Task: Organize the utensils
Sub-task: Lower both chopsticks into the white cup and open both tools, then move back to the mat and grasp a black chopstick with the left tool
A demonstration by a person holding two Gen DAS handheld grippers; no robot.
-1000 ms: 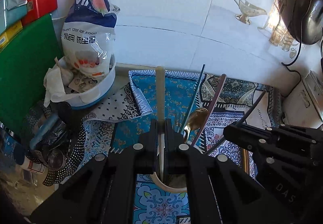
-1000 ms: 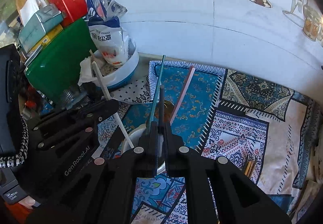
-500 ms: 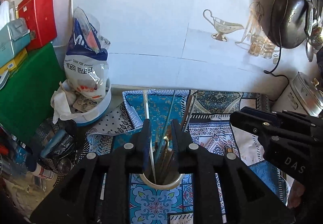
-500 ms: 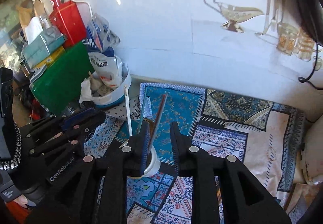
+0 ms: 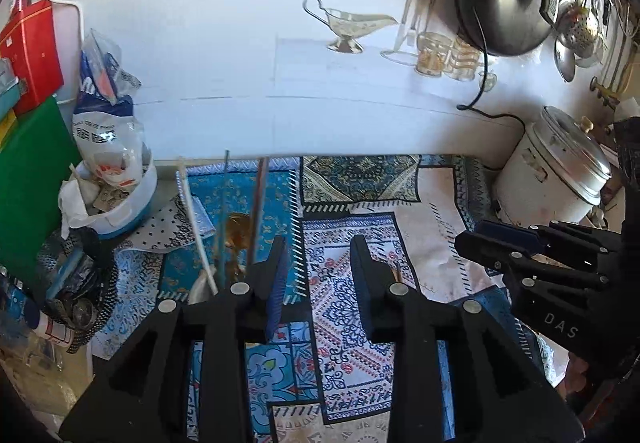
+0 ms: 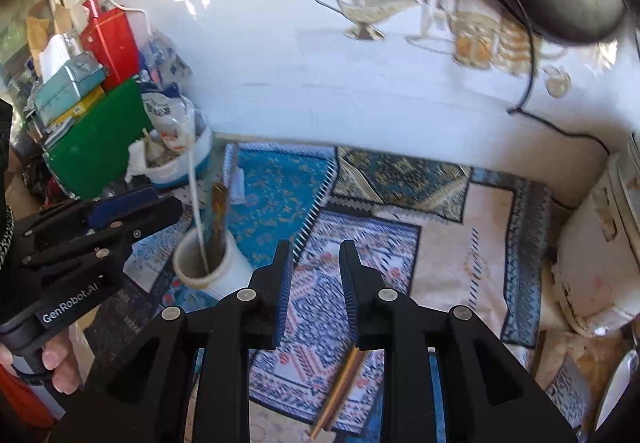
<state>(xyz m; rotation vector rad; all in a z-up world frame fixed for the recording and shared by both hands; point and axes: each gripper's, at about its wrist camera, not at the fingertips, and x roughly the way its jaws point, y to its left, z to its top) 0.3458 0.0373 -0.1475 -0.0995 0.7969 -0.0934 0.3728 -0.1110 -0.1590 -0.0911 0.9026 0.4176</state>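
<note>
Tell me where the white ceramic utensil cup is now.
White ceramic utensil cup: right-wrist view, left of centre on the patterned cloth, between both grippers.

A patchwork tablecloth (image 6: 400, 243) is being shown in turquoise with gold scrollwork, navy-and-white geometric panels with red accents, and cream sections with dark borders. A round white ceramic utensil holder (image 6: 224, 275) is being seen holding a white stick (image 5: 192, 211), a thin teal rod (image 5: 224, 203), a reddish-brown rod (image 5: 258, 211) and a golden spoon (image 5: 238, 227). Two black plastic grippers with blue ribbed pads (image 6: 283, 295) are being displayed. A flat green board (image 6: 96, 147) and a red box (image 6: 110, 43) are being lit at the left.
</note>
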